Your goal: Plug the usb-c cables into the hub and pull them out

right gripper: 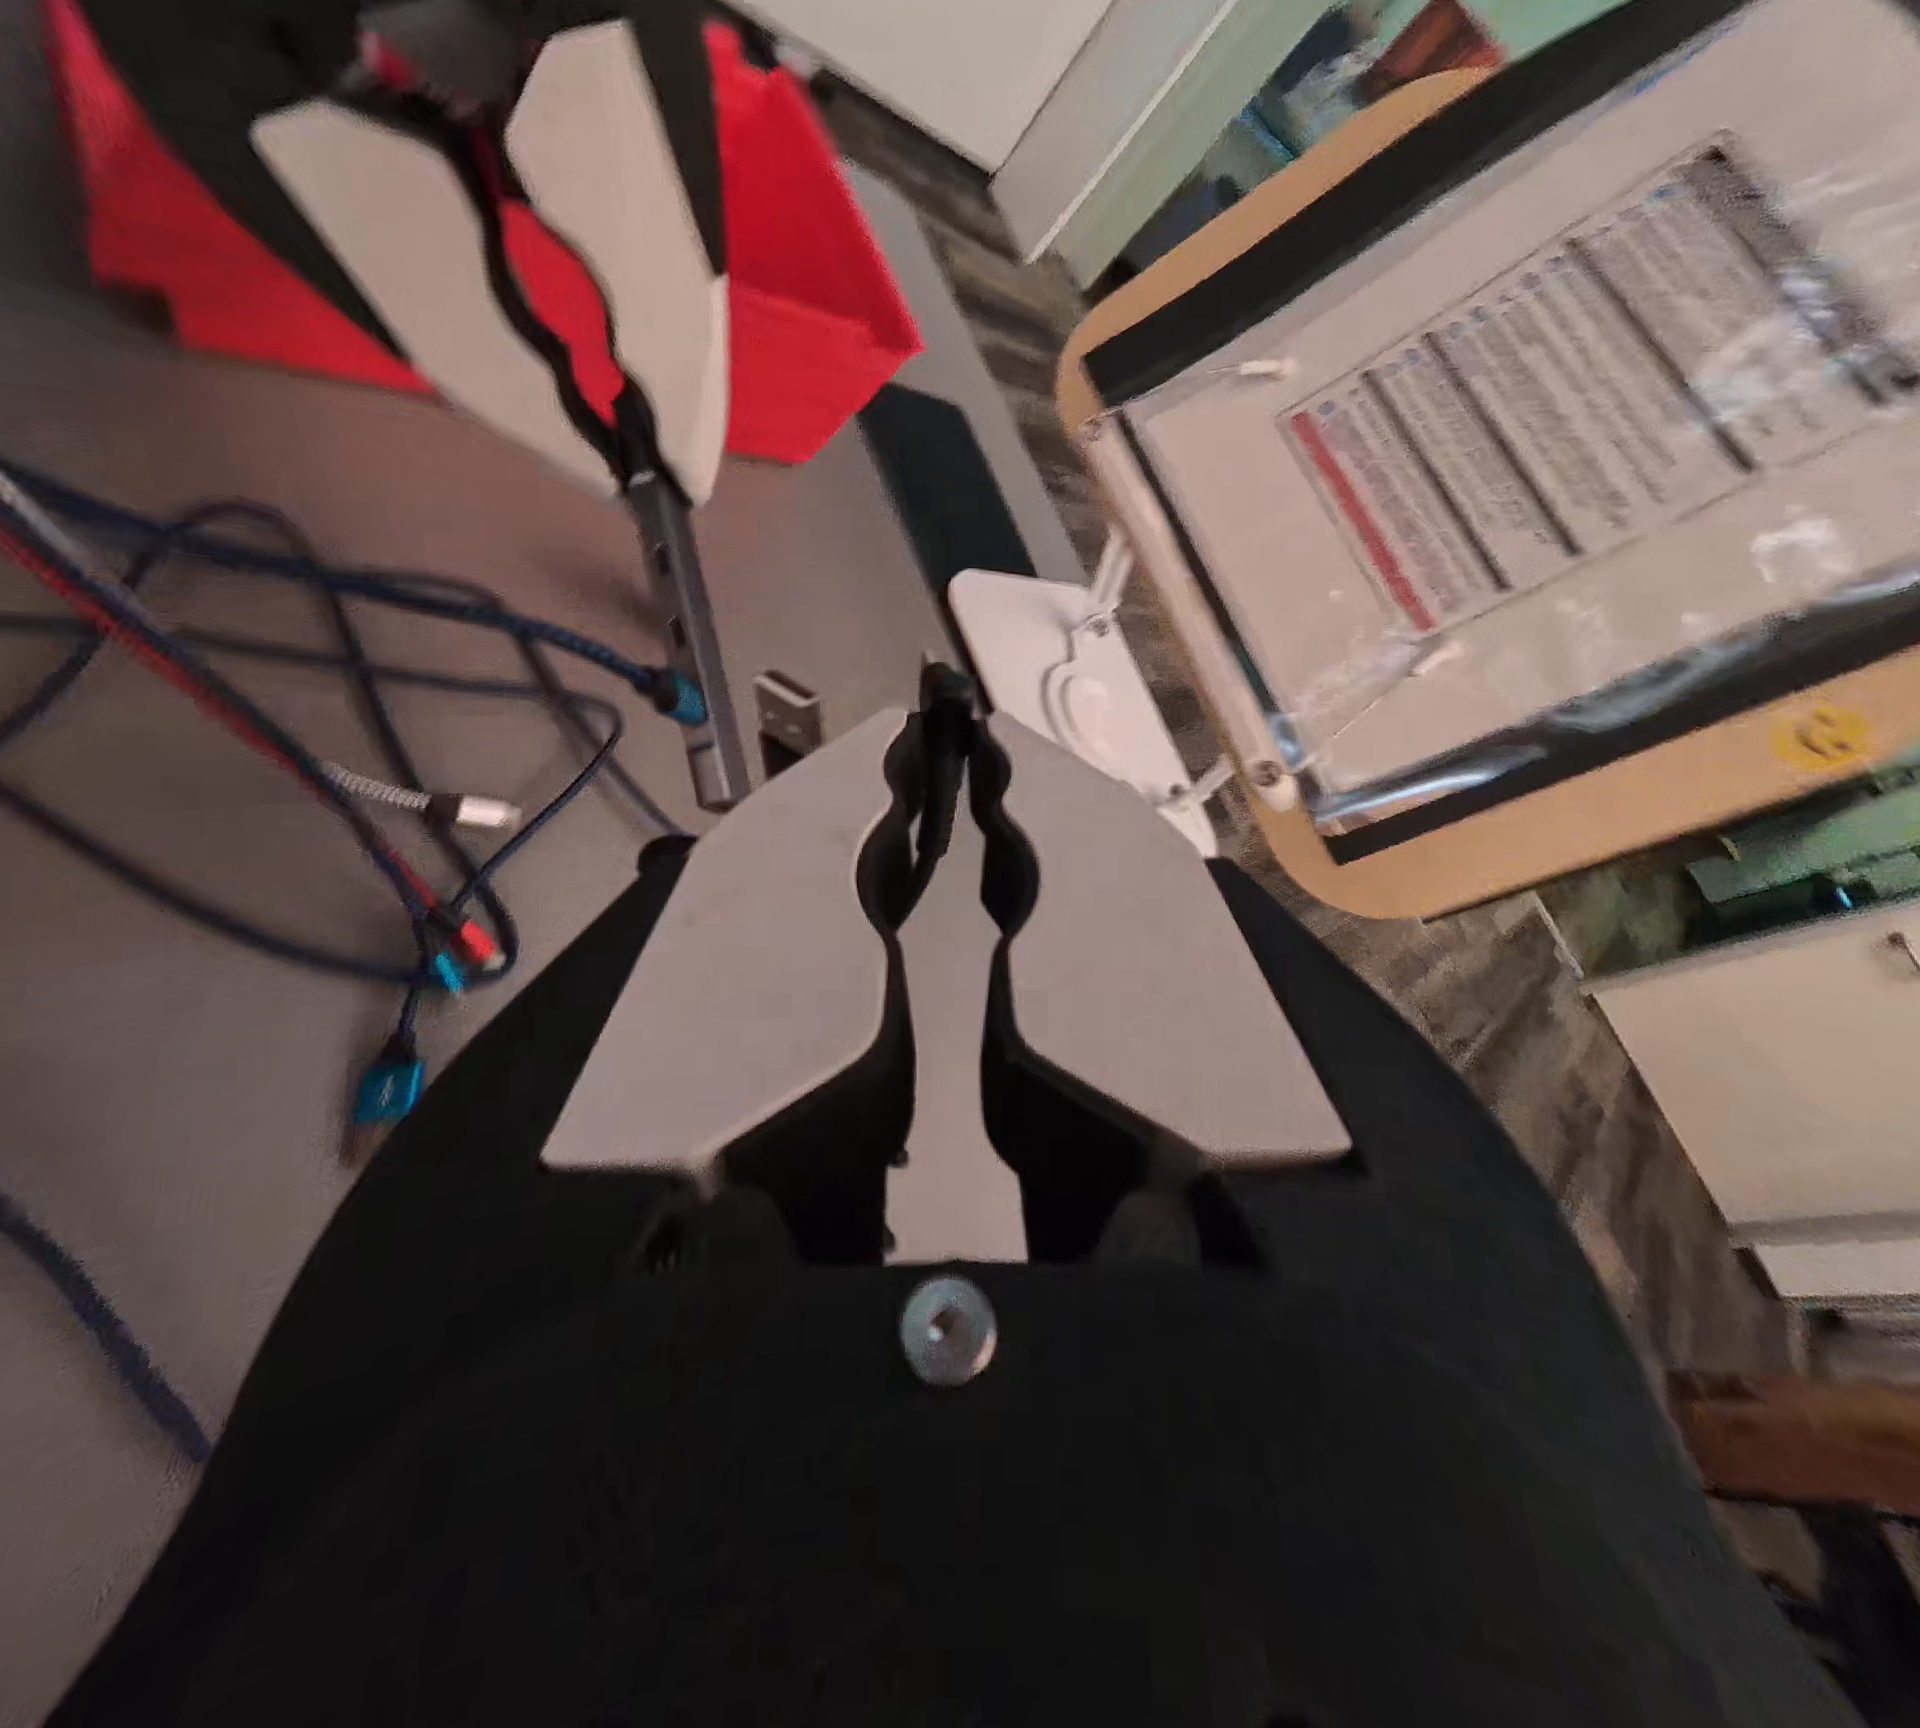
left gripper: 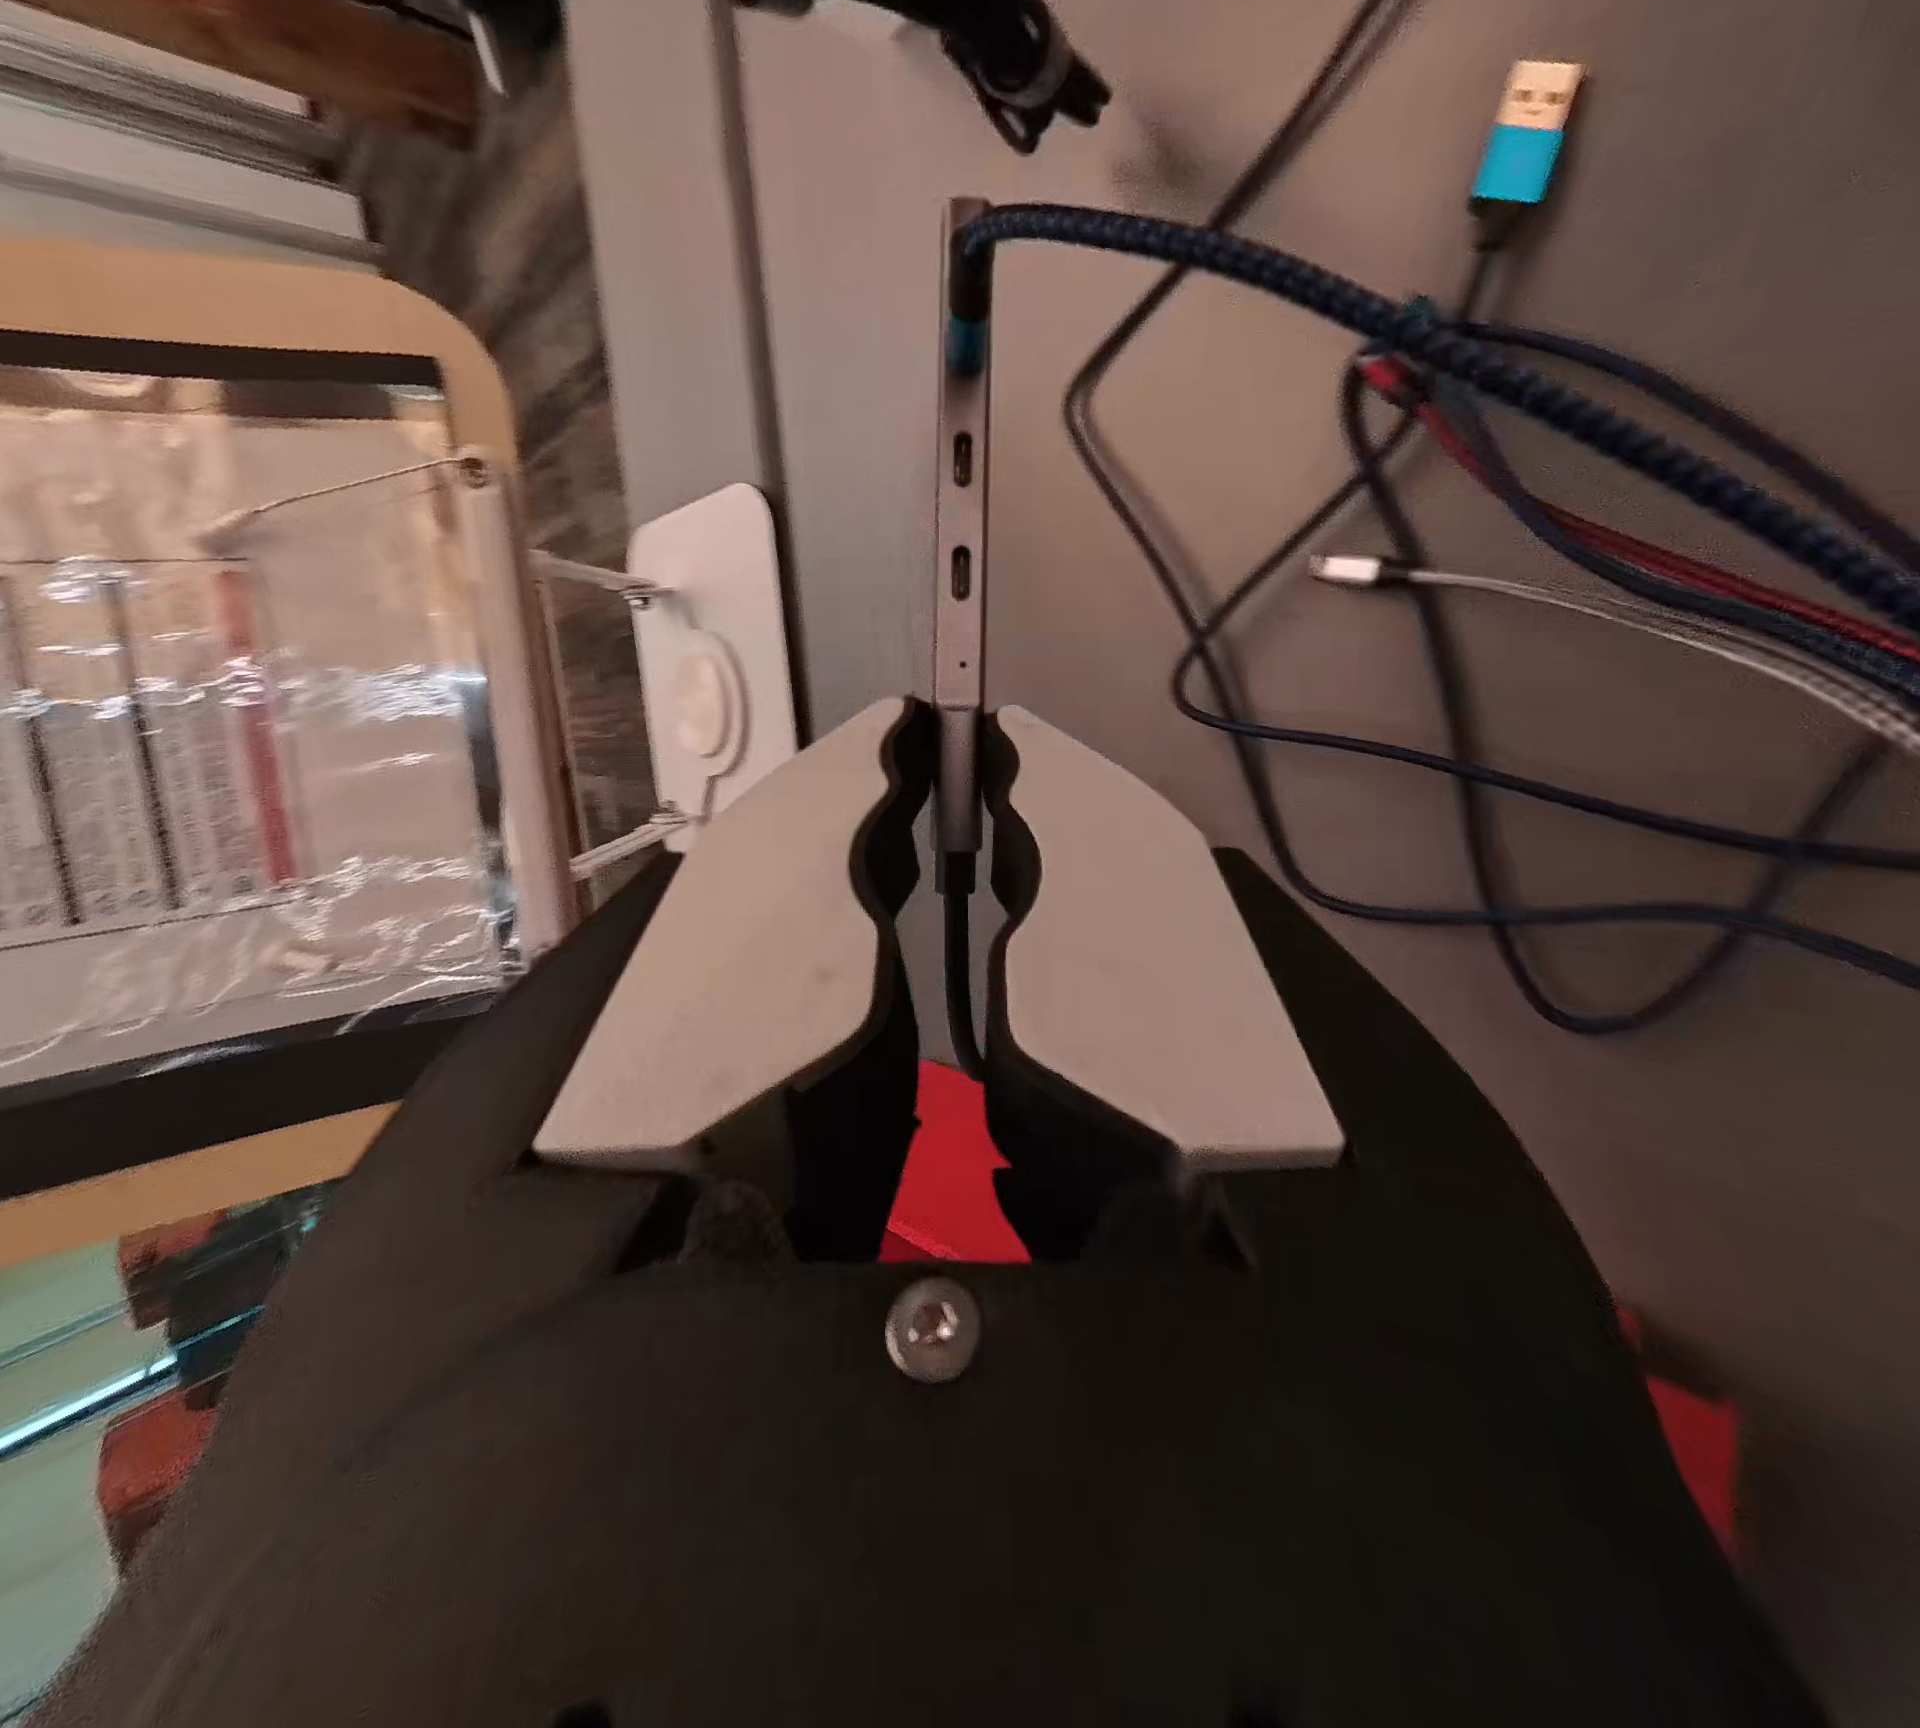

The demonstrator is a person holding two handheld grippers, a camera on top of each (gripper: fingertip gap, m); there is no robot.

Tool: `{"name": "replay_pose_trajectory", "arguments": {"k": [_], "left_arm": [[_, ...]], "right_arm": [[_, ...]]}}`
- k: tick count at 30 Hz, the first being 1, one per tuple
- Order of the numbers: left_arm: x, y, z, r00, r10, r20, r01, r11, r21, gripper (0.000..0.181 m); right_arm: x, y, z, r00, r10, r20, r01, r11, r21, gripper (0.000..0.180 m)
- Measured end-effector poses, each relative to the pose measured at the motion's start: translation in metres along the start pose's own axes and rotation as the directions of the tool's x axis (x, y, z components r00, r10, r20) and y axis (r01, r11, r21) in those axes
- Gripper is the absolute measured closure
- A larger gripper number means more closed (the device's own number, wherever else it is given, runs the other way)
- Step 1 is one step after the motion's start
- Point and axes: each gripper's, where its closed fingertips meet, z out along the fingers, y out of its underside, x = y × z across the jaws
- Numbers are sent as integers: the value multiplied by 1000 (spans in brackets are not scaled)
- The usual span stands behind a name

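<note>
Left tongs [left gripper: 956,722] are clenched on the near end of the hub [left gripper: 964,535], whose long axis runs straight up the frame's centre. Right tongs [right gripper: 945,722], lower centre, pinch a black cable plug [right gripper: 940,743]; the hub lies just to their left, 2 ports free
</note>
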Motion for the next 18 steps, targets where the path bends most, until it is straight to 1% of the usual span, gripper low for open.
{"name": "replay_pose_trajectory", "arguments": {"k": [2,7,10,14,18], "left_arm": [[11,4,-2,998,-3,-68,0,999,-41,172],[32,16,-1,980,-61,-189,28,985,-170,171],[42,14,2,964,-97,-249,48,979,-196,171],[50,14,5,950,-103,-294,38,975,-218,171],[55,9,8,939,-118,-324,50,976,-211,171]], "right_arm": [[-18,4,6,994,-73,79,77,996,-37,172],[-52,2,22,969,-172,180,187,980,-73,172],[-68,2,31,957,-179,227,205,974,-94,172],[-82,-1,36,949,-106,296,136,987,-82,171],[-90,-2,38,924,42,380,-11,997,-82,171]]}}
